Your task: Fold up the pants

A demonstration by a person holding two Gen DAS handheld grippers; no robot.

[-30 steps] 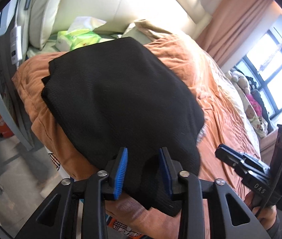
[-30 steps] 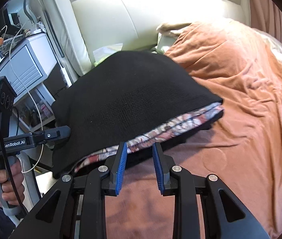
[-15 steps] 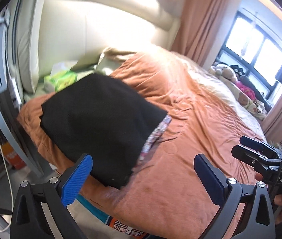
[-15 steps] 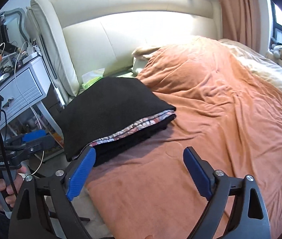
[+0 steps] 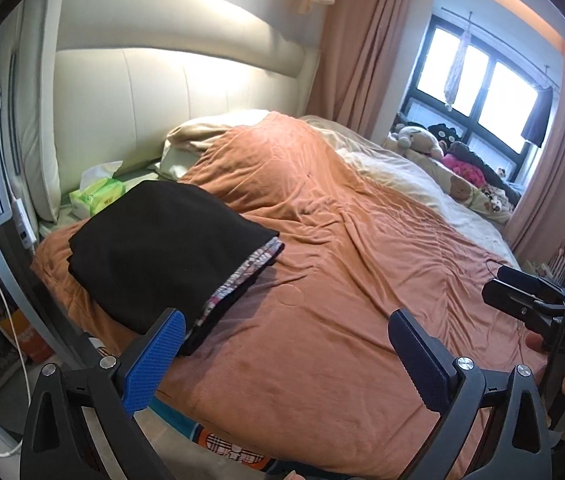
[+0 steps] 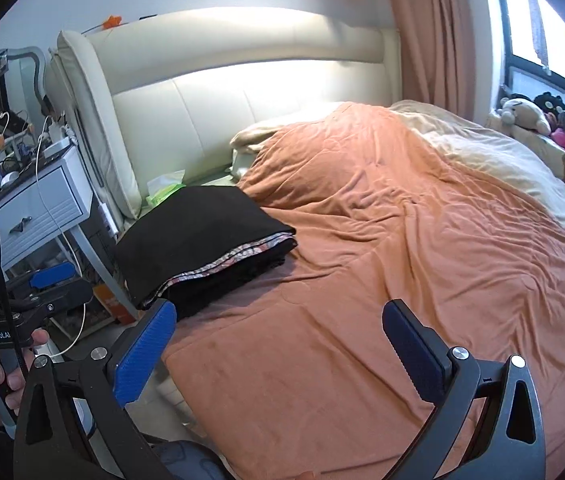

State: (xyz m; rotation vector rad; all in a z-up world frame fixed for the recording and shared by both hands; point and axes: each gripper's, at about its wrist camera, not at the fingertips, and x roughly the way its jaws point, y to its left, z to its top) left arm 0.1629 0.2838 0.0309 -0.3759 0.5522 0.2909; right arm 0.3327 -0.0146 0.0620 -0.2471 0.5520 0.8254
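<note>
Orange bedspread (image 5: pixel 322 280), folded pants (image 5: pixel 162 248) at its corner, both jaws released.

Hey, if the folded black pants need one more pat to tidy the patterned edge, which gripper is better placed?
Left, probably. The left gripper hangs open with its near fingertip right beside the pants, at the patterned edge. The right gripper is open too, but sits farther along the orange blanket.

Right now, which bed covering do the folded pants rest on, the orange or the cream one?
The orange blanket: the folded black pants lie on its corner near the headboard; the cream blanket lies windowside, untouched.
</note>
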